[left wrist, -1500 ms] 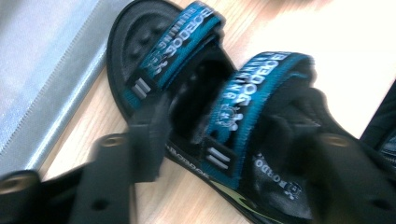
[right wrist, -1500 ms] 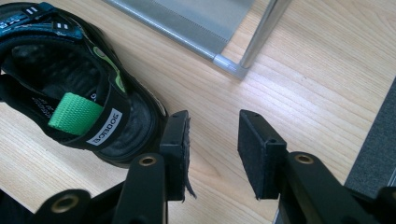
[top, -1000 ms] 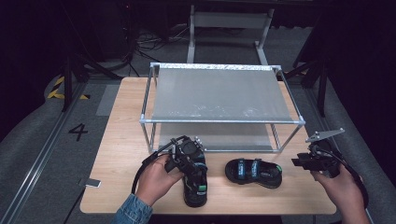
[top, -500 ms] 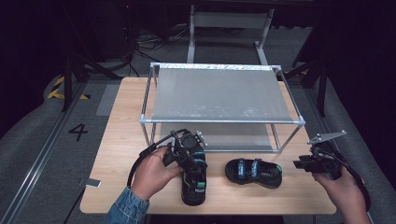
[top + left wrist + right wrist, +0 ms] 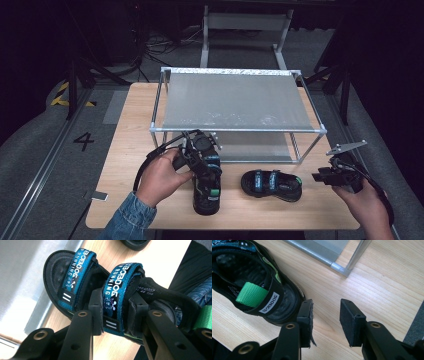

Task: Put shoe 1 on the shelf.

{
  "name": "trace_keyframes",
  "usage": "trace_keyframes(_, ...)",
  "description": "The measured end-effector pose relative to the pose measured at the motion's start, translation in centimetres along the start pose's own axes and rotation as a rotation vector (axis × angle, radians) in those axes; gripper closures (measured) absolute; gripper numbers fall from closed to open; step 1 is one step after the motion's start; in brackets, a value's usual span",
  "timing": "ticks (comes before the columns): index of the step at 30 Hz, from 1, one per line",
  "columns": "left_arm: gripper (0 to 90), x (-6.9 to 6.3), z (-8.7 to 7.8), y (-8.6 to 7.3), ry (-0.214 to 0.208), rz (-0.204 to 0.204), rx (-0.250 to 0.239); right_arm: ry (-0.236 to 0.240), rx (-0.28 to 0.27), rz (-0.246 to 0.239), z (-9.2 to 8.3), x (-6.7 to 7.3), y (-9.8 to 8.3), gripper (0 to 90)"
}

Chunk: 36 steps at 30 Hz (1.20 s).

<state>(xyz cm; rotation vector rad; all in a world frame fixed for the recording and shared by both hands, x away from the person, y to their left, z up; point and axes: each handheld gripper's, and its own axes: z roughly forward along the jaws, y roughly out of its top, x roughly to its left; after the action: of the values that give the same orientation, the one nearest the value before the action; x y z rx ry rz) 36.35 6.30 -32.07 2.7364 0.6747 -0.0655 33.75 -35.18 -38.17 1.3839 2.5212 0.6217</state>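
Observation:
My left gripper (image 5: 204, 171) is shut on the rear blue strap of a black sandal (image 5: 207, 194) and holds it off the table in front of the rack. In the left gripper view the pads (image 5: 96, 313) pinch that strap, and the sandal (image 5: 57, 277) hangs tilted with its toe away from me. A second, matching sandal (image 5: 271, 184) lies flat on the table to the right. My right gripper (image 5: 317, 176) hovers just right of its heel. In the right gripper view the gripper (image 5: 326, 321) stands open over bare wood, with the sandal's heel (image 5: 252, 287) just left of the left jaw.
A metal-framed rack (image 5: 235, 100) with grey shelves stands on the middle of the wooden table (image 5: 130, 145). One rack leg (image 5: 355, 256) rises just ahead of my right gripper. A person's denim sleeve (image 5: 127, 217) comes in at the bottom left.
My left hand has risen, lifting the gripped sandal a little off the table. The right hand and the second sandal have stayed put.

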Motion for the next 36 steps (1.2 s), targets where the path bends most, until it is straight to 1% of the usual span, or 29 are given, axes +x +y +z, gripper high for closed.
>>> trace_keyframes(3,70.0,0.0,-0.7,0.2,0.004,0.003,-0.006,-0.001,0.009,-0.006,0.2,-0.1,-0.1,63.4)
trace_keyframes(5,70.0,0.0,-1.2,0.5,0.006,0.003,-0.011,0.003,0.009,0.012,0.3,-0.1,-0.1,63.3)
trace_keyframes(9,70.0,0.1,-1.8,0.9,0.008,0.005,-0.021,0.005,0.006,0.007,0.5,-0.3,0.0,63.5)
trace_keyframes(10,70.0,0.1,-1.8,0.9,0.008,0.005,-0.021,0.01,0.011,0.018,0.6,-0.2,0.0,63.5)
trace_keyframes(11,70.0,0.1,-1.9,1.0,0.009,0.004,-0.022,0.012,0.014,0.015,0.7,-0.3,0.0,63.5)
trace_keyframes(15,70.0,0.1,-2.5,1.5,0.011,0.014,-0.033,0.014,0.028,0.021,1.2,-0.4,0.0,63.7)
trace_keyframes(16,70.0,0.0,-2.6,1.6,0.012,0.019,-0.033,0.013,0.029,0.014,1.4,-0.5,0.0,63.8)
trace_keyframes(18,70.0,0.0,-2.9,1.9,0.014,0.034,-0.034,0.017,0.033,0.024,1.7,-0.6,0.1,63.9)
trace_keyframes(21,70.0,-0.1,-3.4,2.2,0.009,0.033,-0.039,0.018,0.037,0.025,2.1,-0.7,0.1,63.9)
trace_keyframes(23,70.0,-0.1,-3.9,2.4,0.008,0.041,-0.041,0.017,0.033,0.021,2.2,-0.8,0.0,63.9)
trace_keyframes(25,70.0,-0.3,-4.3,2.6,0.013,0.042,-0.047,0.014,0.037,0.025,2.2,-0.9,0.0,63.9)
trace_keyframes(26,70.0,-0.4,-4.5,2.7,0.014,0.05,-0.042,0.017,0.039,0.03,2.2,-0.9,-0.1,63.9)
trace_keyframes(29,69.9,-0.6,-4.9,2.9,0.019,0.061,-0.04,0.014,0.035,0.026,2.2,-1.0,-0.2,64.0)
trace_keyframes(31,69.9,-0.9,-5.5,3.2,0.015,0.063,-0.044,0.016,0.035,0.027,2.2,-0.9,-0.2,64.1)
trace_keyframes(32,69.9,-0.9,-5.7,3.3,0.014,0.064,-0.045,0.021,0.04,0.038,2.2,-0.8,-0.1,64.1)
trace_keyframes(36,70.0,-1.2,-6.2,3.5,0.005,0.071,-0.054,0.02,0.04,0.029,2.2,-0.8,-0.1,64.0)
